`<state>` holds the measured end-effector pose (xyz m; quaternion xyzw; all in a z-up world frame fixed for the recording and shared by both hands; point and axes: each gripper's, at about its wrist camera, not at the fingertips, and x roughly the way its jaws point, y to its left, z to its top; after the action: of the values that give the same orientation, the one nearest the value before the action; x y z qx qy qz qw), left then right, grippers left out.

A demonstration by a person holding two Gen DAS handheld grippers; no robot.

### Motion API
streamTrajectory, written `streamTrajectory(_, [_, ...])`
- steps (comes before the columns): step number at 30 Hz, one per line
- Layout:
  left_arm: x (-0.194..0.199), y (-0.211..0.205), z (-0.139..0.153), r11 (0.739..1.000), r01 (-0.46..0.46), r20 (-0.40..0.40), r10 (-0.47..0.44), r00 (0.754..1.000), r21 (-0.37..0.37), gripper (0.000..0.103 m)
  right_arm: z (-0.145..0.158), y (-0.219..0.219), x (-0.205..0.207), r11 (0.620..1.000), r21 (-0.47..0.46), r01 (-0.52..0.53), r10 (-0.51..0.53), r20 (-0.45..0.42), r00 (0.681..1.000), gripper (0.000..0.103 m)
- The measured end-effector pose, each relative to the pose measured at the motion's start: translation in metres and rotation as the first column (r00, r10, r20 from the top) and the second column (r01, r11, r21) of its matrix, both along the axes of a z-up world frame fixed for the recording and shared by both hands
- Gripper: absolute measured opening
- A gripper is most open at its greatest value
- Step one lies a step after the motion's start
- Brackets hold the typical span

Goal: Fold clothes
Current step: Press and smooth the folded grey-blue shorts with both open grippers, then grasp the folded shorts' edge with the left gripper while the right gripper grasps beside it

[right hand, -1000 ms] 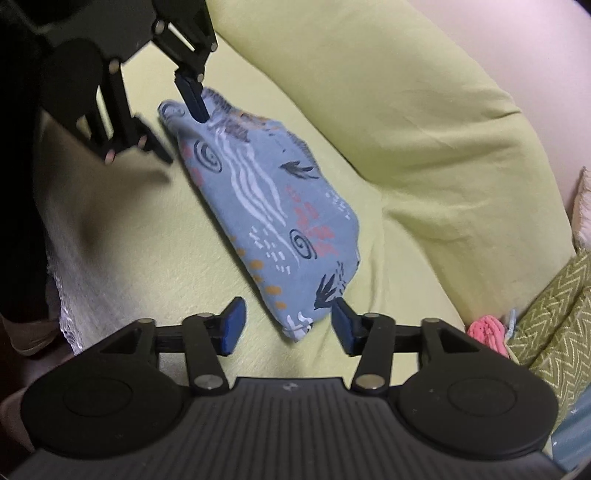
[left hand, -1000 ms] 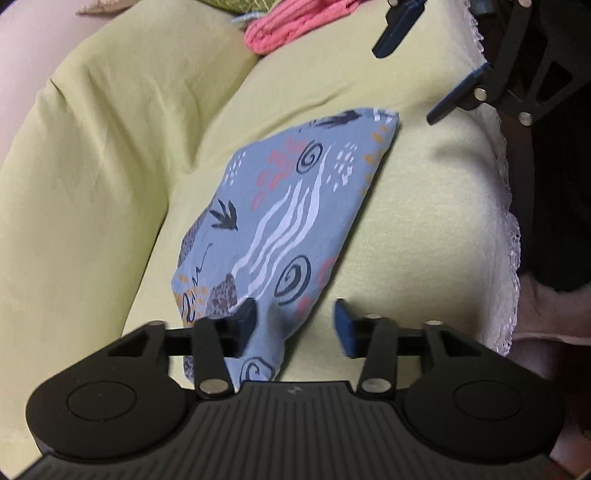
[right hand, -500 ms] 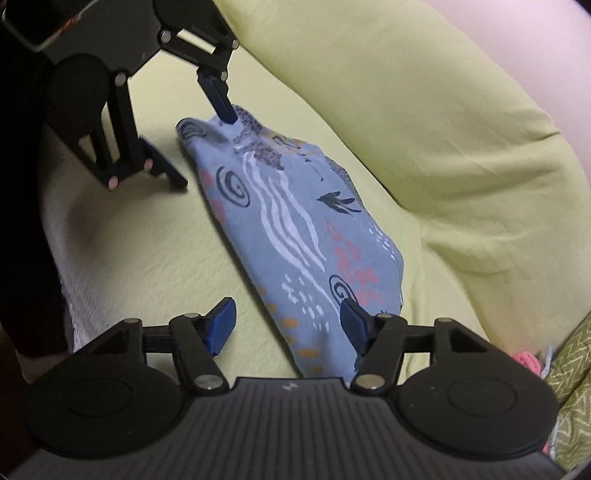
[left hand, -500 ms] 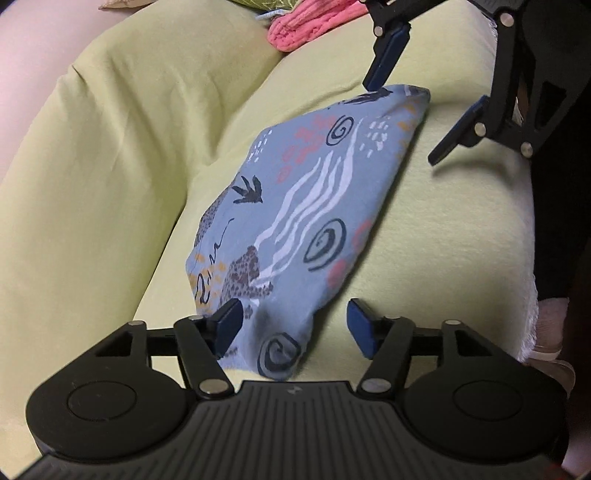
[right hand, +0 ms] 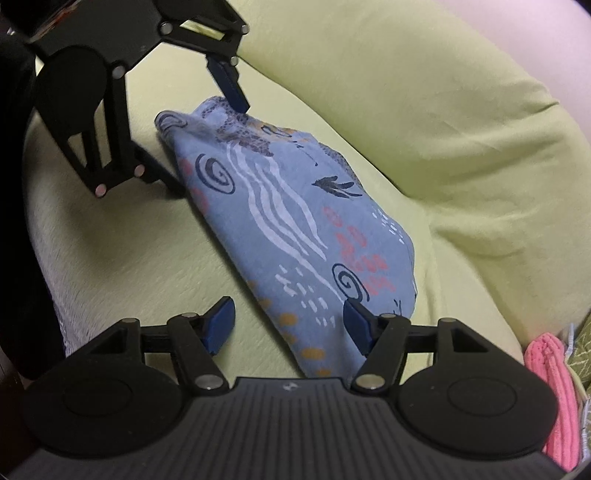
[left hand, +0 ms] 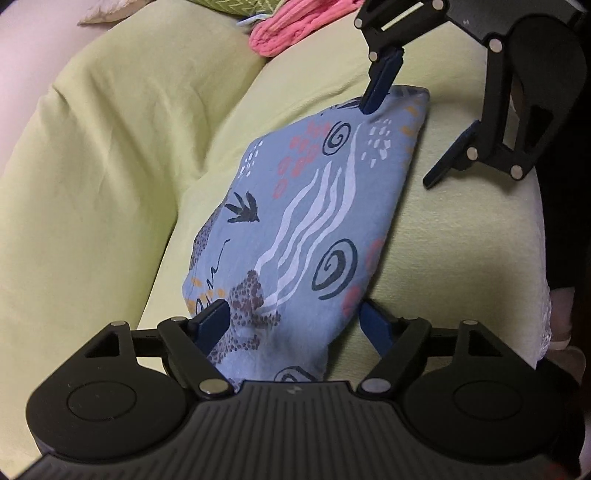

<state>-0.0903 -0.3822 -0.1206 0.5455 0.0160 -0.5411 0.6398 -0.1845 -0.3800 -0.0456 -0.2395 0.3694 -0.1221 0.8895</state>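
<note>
A folded blue garment [left hand: 314, 206] [right hand: 295, 221] with swirls and white waves lies flat on the yellow-green sofa seat [left hand: 461, 240] [right hand: 122, 251]. My left gripper [left hand: 295, 319] straddles one narrow end of it, its jaws opening, the cloth between them without being pinched. In the right wrist view the left gripper [right hand: 199, 136] is at the far end. My right gripper [right hand: 288, 321] straddles the opposite end, jaws also opening, one fingertip [right hand: 356, 321] over the cloth and the other on the bare seat. The left wrist view shows the right gripper [left hand: 410, 129] at the far end.
The sofa's back cushion [left hand: 110, 147] [right hand: 443, 110] rises beside the garment. A pink cloth [left hand: 295, 26] [right hand: 550, 387] and a green patterned cushion [right hand: 580, 350] lie past one end. The seat's lace-trimmed front edge [left hand: 546, 325] runs beside a person's dark clothing.
Both grippers have come down and closer to the garment's two ends, and both pairs of jaws have spread wider. The garment lies as before.
</note>
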Motion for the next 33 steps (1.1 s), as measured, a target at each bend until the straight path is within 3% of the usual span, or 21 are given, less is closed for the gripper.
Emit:
streamTrajectory(4, [0.009,-0.013,0.011,0.991,-0.126,-0.119,0.13,0.984,0.04,0.077,0.001,0.002,0.0,1.0,-0.002,0.009,-0.009,0.0,1.0,0.061])
streamTrajectory(9, [0.011,-0.022,0.016,0.986,-0.128,-0.138,0.142,0.98,0.11,0.073,0.003,0.005,0.003,1.0,-0.023,0.003,-0.003,-0.016,1.0,0.062])
streamTrajectory(16, [0.013,-0.023,0.017,0.982,-0.146,-0.165,0.165,0.972,0.124,0.073,0.003,0.005,0.006,0.999,-0.032,0.003,-0.004,-0.025,1.0,0.064])
streamTrajectory(23, [0.006,-0.021,0.015,0.986,-0.118,-0.099,0.13,0.987,0.114,0.075,0.008,0.007,0.009,0.999,-0.038,-0.007,0.007,-0.009,1.0,0.064])
streamTrajectory(25, [0.003,-0.019,0.016,0.989,-0.095,-0.076,0.104,0.992,0.112,0.071,0.009,0.009,0.011,0.999,-0.044,-0.023,0.023,-0.017,1.0,0.064])
streamTrajectory(27, [0.0,-0.017,0.015,0.992,-0.066,-0.042,0.071,0.997,0.107,0.058,0.009,0.014,0.012,0.997,-0.063,-0.046,0.045,-0.017,0.999,0.064])
streamTrajectory(33, [-0.01,-0.022,0.006,0.996,-0.001,0.012,0.0,1.0,0.092,0.055,-0.001,0.026,0.028,0.987,-0.112,-0.114,0.112,-0.025,0.993,0.064])
